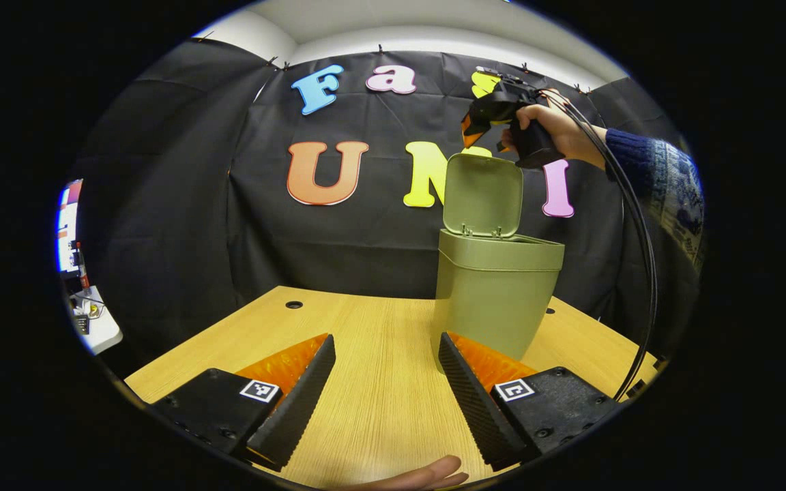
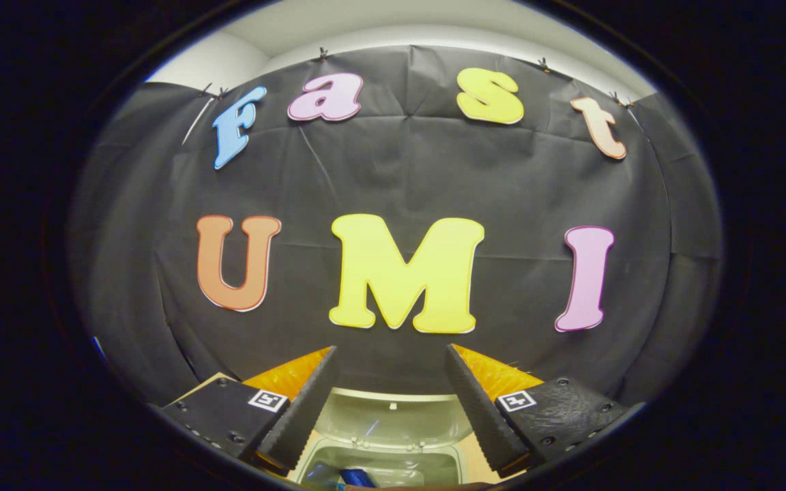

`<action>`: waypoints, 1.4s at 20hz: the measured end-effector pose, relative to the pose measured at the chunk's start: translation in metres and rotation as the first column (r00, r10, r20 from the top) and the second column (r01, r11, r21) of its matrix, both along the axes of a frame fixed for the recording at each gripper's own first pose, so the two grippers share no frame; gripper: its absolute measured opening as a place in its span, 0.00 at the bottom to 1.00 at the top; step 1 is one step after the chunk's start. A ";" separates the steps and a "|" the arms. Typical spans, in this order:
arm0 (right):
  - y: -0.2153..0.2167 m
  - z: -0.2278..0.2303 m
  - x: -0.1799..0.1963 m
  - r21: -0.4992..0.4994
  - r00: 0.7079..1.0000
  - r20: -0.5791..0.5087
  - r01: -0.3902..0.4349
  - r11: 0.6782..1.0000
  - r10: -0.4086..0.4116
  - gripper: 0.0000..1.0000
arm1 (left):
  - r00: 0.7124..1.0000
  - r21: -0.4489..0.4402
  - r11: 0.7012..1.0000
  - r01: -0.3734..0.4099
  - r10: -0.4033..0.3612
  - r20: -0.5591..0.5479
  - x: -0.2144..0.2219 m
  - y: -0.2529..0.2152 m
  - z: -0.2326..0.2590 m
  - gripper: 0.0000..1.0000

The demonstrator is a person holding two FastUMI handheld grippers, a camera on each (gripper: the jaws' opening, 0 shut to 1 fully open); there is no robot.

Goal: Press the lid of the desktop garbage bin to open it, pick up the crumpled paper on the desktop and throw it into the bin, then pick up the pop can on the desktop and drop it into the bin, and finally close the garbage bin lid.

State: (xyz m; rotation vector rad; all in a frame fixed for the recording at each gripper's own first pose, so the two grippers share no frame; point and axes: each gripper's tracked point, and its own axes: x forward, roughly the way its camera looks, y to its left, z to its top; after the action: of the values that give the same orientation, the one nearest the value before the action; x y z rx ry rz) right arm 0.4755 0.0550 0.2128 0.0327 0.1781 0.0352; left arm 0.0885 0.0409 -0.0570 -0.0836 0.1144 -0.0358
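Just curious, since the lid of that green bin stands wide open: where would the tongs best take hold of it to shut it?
Probably the lid's free top edge, coming from above and behind. It stands nearly upright on hinges at the back rim of the bin, so pushing that edge forward and down should swing it shut. The right tongs hang open just above that edge.

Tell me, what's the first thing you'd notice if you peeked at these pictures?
The green bin standing on the wooden table with its lid flipped straight up. Above it, a hand in a blue sleeve holds the right claw over the opening. In the right gripper view that claw is open and empty, and something blue lies down inside the bin.
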 end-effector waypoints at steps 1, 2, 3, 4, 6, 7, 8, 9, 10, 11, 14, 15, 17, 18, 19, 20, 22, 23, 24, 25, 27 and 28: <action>0.002 -0.005 0.000 -0.006 1.000 -0.014 -0.007 1.000 0.007 0.94 | 1.000 0.002 1.000 0.001 -0.001 0.009 -0.001 -0.001 0.003 0.99; 0.006 -0.010 -0.002 -0.005 0.999 -0.033 -0.022 1.000 0.022 0.94 | 1.000 0.004 1.000 0.001 -0.001 0.018 -0.003 -0.001 0.005 0.99; 0.009 -0.014 -0.004 0.001 0.998 -0.052 -0.038 0.999 0.038 0.97 | 1.000 0.005 1.000 -0.002 0.001 0.022 -0.004 0.000 0.006 0.99; 0.009 -0.014 -0.007 0.009 0.998 -0.049 -0.042 0.999 0.042 0.95 | 1.000 0.009 1.000 -0.001 0.000 0.028 -0.004 0.000 0.007 0.98; 0.007 -0.018 -0.012 0.045 0.997 -0.054 -0.046 0.998 0.049 0.98 | 0.999 0.008 1.000 -0.007 0.007 0.037 -0.003 0.003 0.009 1.00; 0.006 -0.019 -0.016 0.068 0.997 -0.056 -0.049 0.997 0.053 0.95 | 0.999 0.005 1.000 -0.012 0.012 0.034 -0.002 0.004 0.007 0.98; 0.006 -0.020 -0.019 0.092 0.997 -0.052 -0.050 0.995 0.055 0.93 | 1.000 0.007 1.000 -0.016 0.016 0.027 -0.001 0.005 0.004 0.98; 0.006 -0.023 -0.023 0.115 0.997 -0.056 -0.051 0.992 0.058 0.96 | 0.999 0.009 1.000 -0.025 0.025 0.029 -0.001 0.007 0.005 0.98; 0.003 -0.025 -0.028 0.117 0.998 -0.049 -0.042 0.992 0.048 0.96 | 0.999 0.012 0.999 -0.032 0.032 0.034 0.001 0.008 0.007 0.98; 0.000 -0.027 -0.032 0.100 0.998 -0.052 -0.032 0.994 0.037 0.94 | 0.999 0.014 0.999 -0.037 0.036 0.039 0.002 0.010 0.006 0.98; 0.002 -0.042 -0.051 0.081 0.996 -0.075 -0.049 0.995 0.055 0.97 | 0.999 0.013 0.999 -0.039 0.039 0.027 0.005 0.009 0.002 0.98; 0.000 -0.045 -0.057 0.075 0.996 -0.077 -0.048 0.996 0.054 0.98 | 0.999 0.011 0.999 -0.042 0.041 0.025 0.005 0.007 0.002 0.98; 0.000 -0.054 -0.068 0.060 0.995 -0.081 -0.052 0.997 0.057 0.98 | 0.999 0.010 0.999 -0.049 0.049 0.019 0.002 0.002 0.001 0.98; -0.001 -0.059 -0.073 0.055 0.995 -0.083 -0.051 0.997 0.055 0.96 | 0.998 0.016 0.998 -0.053 0.053 0.017 0.001 0.002 0.001 0.98; -0.003 -0.066 -0.078 0.056 0.995 -0.093 -0.043 0.997 0.048 0.97 | 0.998 0.024 0.998 -0.058 0.057 0.018 0.000 0.001 0.003 0.98; -0.002 -0.072 -0.082 0.064 0.994 -0.100 -0.046 0.997 0.052 0.96 | 0.998 0.030 0.998 -0.061 0.061 0.017 0.000 0.001 0.002 0.98; 0.001 -0.086 -0.089 0.060 0.992 -0.111 -0.048 0.997 0.055 0.97 | 0.997 0.026 0.997 -0.069 0.068 0.019 0.000 0.002 0.002 0.98; 0.002 -0.093 -0.093 0.050 0.991 -0.117 -0.054 0.997 0.060 0.96 | 0.998 0.024 0.998 -0.064 0.063 0.018 0.000 -0.002 0.002 0.98; 0.004 -0.101 -0.096 0.050 0.990 -0.122 -0.058 0.997 0.064 0.96 | 0.998 0.028 0.998 -0.059 0.058 0.019 0.000 -0.004 0.002 0.98; 0.005 -0.110 -0.099 0.052 0.989 -0.128 -0.063 0.997 0.070 0.96 | 0.998 0.034 0.998 -0.060 0.059 0.020 -0.001 -0.005 0.003 0.98; 0.008 -0.128 -0.102 0.062 0.986 -0.145 -0.073 0.995 0.081 0.96 | 0.998 0.046 0.997 -0.056 0.055 0.024 -0.001 -0.009 0.003 0.98; 0.007 -0.139 -0.104 0.071 0.983 -0.163 -0.069 0.995 0.080 0.98 | 0.998 0.049 0.997 -0.052 0.051 0.022 -0.001 -0.010 0.002 0.98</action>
State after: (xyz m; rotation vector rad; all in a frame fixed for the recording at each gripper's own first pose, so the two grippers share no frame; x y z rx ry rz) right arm 0.3720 0.0622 0.0743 0.0937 0.3446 0.1133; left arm 0.0875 0.0307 -0.0546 -0.0367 0.0919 0.0176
